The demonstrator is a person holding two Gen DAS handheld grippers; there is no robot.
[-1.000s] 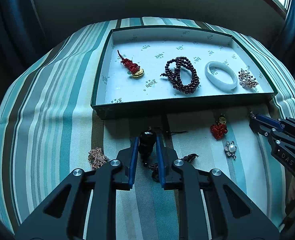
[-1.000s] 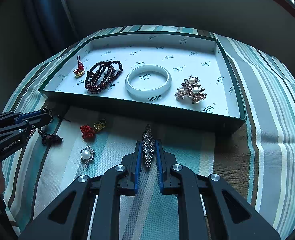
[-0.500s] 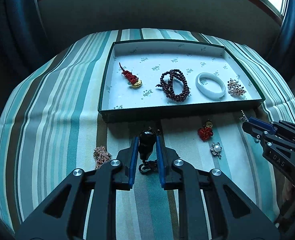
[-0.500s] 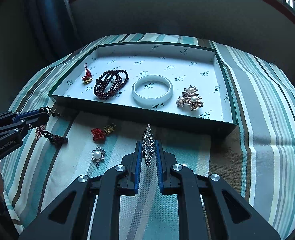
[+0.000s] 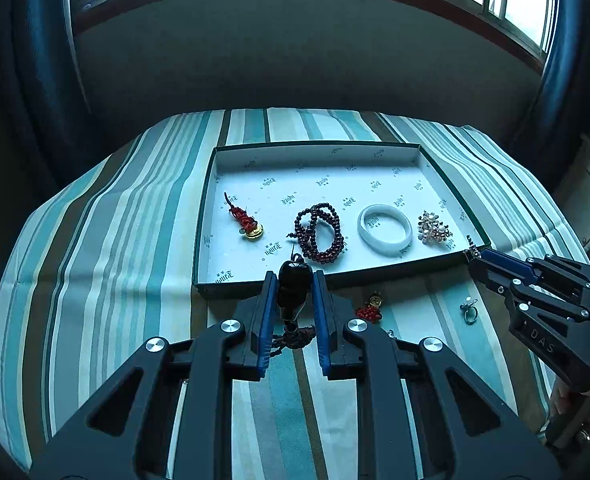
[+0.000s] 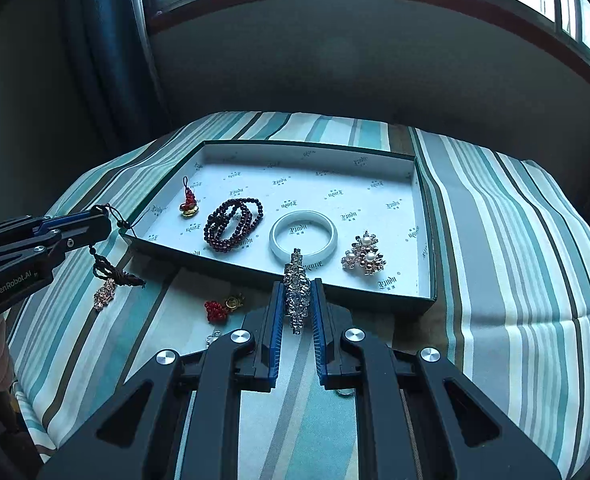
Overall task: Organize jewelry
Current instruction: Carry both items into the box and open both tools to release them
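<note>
The left gripper had its jaws clamped on a dark pendant, whose cord and tassel hung below the pads, clear of the striped cloth that covered the surface. In the right wrist view the same gripper reached in from the left edge, the knotted cord dangling from its tip above the cloth, with a small rose-gold piece lying on the cloth just under it.

The right gripper had its jaws together on a long rhinestone ornament, which stood upright between the blue pads and stuck out past their tips. Both grippers hovered on the near side of the open green box.

Inside the box, along its near part, lay a row from left to right: a red knotted charm with a gold piece, a coiled string of dark red beads, a white bangle and a pearl flower brooch. They lay apart from one another on the printed white lining.

On the cloth, just near the box's front wall, lay a second red knot charm and, to its right, a small silver piece with a pearl.

A hand gripped the right gripper's handle at the right edge.
</note>
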